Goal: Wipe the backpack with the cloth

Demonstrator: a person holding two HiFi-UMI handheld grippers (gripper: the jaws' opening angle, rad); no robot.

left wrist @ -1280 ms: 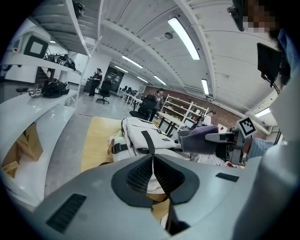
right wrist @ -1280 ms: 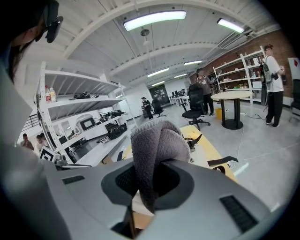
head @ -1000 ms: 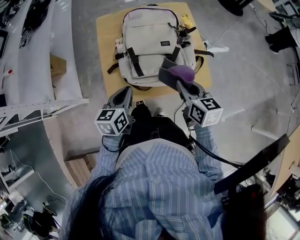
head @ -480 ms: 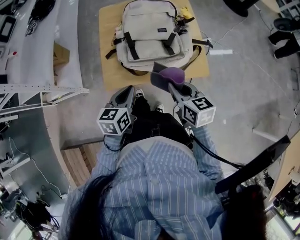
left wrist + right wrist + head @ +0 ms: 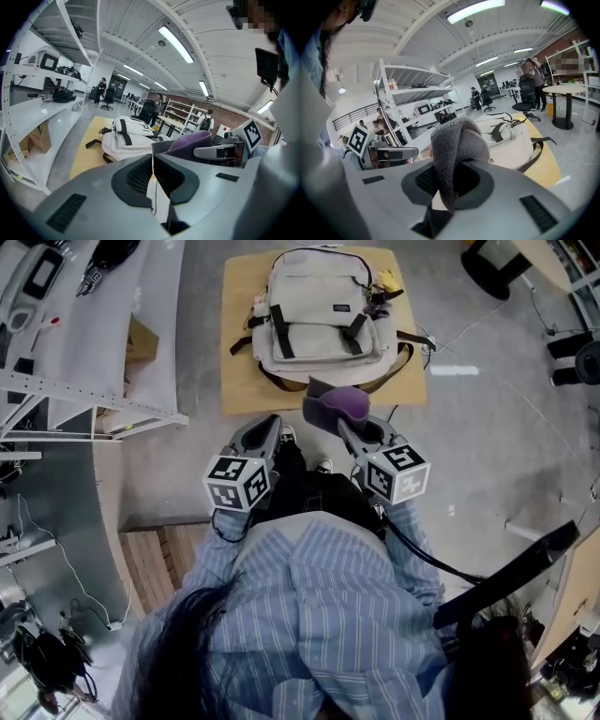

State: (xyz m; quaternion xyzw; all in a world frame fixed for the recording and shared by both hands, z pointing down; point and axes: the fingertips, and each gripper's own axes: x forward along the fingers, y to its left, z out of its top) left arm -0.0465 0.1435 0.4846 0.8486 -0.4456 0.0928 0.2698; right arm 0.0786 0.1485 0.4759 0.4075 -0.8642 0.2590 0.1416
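Note:
A beige backpack (image 5: 323, 320) with black straps lies flat on a low wooden board (image 5: 242, 381) on the floor. My right gripper (image 5: 345, 420) is shut on a purple-grey cloth (image 5: 336, 402), held in the air just short of the board's near edge and apart from the backpack. In the right gripper view the cloth (image 5: 457, 143) folds over the jaws, with the backpack (image 5: 511, 136) beyond. My left gripper (image 5: 271, 423) hangs beside it, shut and empty. In the left gripper view its jaws meet, and the backpack (image 5: 133, 136) and cloth (image 5: 194, 140) lie ahead.
A white metal shelf rack (image 5: 84, 362) stands at the left with a cardboard box (image 5: 141, 338) under it. Cables (image 5: 450, 324) run over the grey floor right of the board. A round table (image 5: 565, 89) and office chairs stand farther off.
The right gripper with the cloth has drawn back from the backpack's near corner to beyond the board's edge. The left gripper stayed close to the body.

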